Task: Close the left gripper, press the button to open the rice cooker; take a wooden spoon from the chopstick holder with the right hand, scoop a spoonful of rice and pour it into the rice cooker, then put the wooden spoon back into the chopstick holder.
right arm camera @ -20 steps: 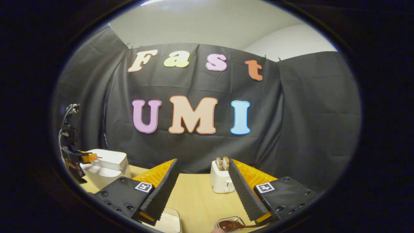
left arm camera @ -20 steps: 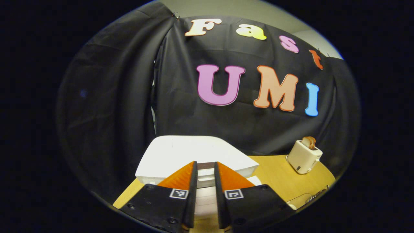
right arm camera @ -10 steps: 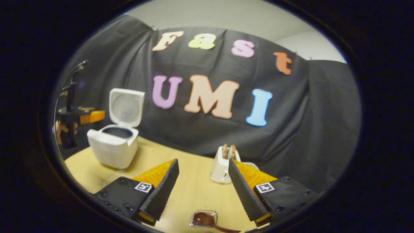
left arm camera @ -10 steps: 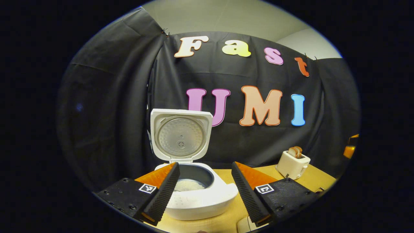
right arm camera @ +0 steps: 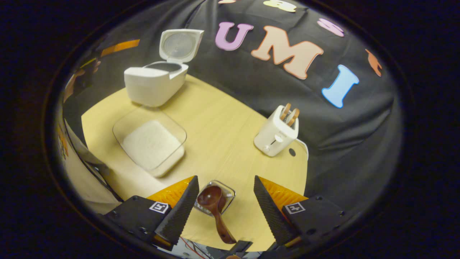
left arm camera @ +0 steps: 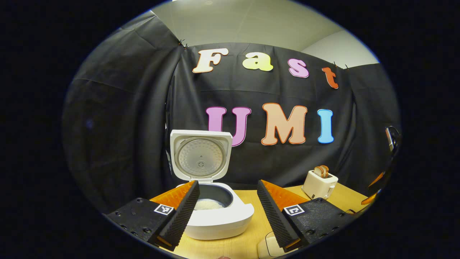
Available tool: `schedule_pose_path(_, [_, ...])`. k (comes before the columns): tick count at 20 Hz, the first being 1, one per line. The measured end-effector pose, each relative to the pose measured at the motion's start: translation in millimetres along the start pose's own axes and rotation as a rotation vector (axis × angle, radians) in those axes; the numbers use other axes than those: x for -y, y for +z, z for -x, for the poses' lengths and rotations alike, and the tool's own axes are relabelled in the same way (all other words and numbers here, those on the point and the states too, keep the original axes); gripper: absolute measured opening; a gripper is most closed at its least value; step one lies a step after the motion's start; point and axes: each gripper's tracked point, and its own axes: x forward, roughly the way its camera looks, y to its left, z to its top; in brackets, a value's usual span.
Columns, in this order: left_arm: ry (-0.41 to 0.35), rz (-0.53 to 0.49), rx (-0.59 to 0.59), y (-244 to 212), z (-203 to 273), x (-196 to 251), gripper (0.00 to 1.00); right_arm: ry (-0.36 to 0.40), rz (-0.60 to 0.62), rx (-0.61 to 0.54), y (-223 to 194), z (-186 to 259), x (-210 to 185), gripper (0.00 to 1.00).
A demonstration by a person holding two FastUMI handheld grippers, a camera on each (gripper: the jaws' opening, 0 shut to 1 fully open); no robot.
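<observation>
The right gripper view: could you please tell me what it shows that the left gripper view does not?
The right gripper view has the wooden spoon standing in the chopstick holder, just ahead of the open right gripper. The left gripper view looks past the open left gripper into the pot, where rice lies. Both have the rice cooker with its lid raised, the toaster and the table.

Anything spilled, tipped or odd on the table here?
Nothing stands out. The rice cooker stands open and upright, rice stays inside its clear tray, and the wooden spoon sits bowl-end up in the holder.
</observation>
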Motion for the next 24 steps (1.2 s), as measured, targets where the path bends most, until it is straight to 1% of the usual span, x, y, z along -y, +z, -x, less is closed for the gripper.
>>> schedule_pose_path(3, [0.013, 0.001, -0.007, -2.9, 5.6, -0.6, 0.95, 0.047, 0.081, -0.115, -32.6, -17.8, -8.4, 1.0])
schedule_pose_path(5, [0.022, 0.003, -0.011, -5.2, 8.5, -1.1, 0.95, 0.069, 0.121, -0.193, -53.0, -26.9, -12.2, 0.94])
schedule_pose_path(7, [0.03, 0.005, -0.019, -8.0, 9.7, -3.8, 0.95, 0.087, 0.16, -0.286, -74.2, -34.6, -13.0, 0.94])
schedule_pose_path(10, [0.04, 0.017, -0.034, -13.3, 13.1, -7.0, 0.95, 0.114, 0.21, -0.394, -105.4, -43.1, -19.3, 0.94])
schedule_pose_path(12, [0.047, 0.022, -0.049, -18.3, 14.7, -10.1, 0.95, 0.119, 0.229, -0.449, -119.7, -48.0, -22.4, 1.0])
schedule_pose_path(14, [0.054, 0.023, -0.055, -19.8, 16.6, -13.3, 0.95, 0.116, 0.241, -0.495, -131.3, -50.8, -22.2, 1.0])
schedule_pose_path(15, [0.058, 0.023, -0.054, -19.0, 17.5, -15.2, 0.92, 0.115, 0.245, -0.512, -135.9, -53.9, -22.0, 1.0])
schedule_pose_path(16, [0.062, 0.023, -0.053, -18.8, 17.8, -16.4, 0.95, 0.113, 0.248, -0.525, -137.6, -55.9, -21.7, 0.96])
schedule_pose_path(17, [0.064, 0.022, -0.053, -19.0, 17.9, -17.8, 0.95, 0.095, 0.258, -0.53, -139.0, -57.8, -18.8, 0.81])
schedule_pose_path(20, [0.072, 0.014, -0.053, -19.1, 18.2, -20.5, 0.92, 0.087, 0.244, -0.57, -145.8, -59.3, -16.4, 0.34])
schedule_pose_path(21, [0.072, 0.014, -0.053, -18.2, 18.6, -20.9, 0.95, 0.089, 0.233, -0.578, -145.7, -58.6, -17.0, 0.34])
schedule_pose_path(23, [0.069, 0.01, -0.055, -19.3, 18.2, -20.0, 0.95, 0.096, 0.201, -0.589, -142.7, -55.5, -20.4, 0.33])
schedule_pose_path(24, [0.067, 0.008, -0.054, -19.3, 17.1, -19.2, 0.92, 0.102, 0.197, -0.591, -140.4, -52.9, -21.2, 0.31])
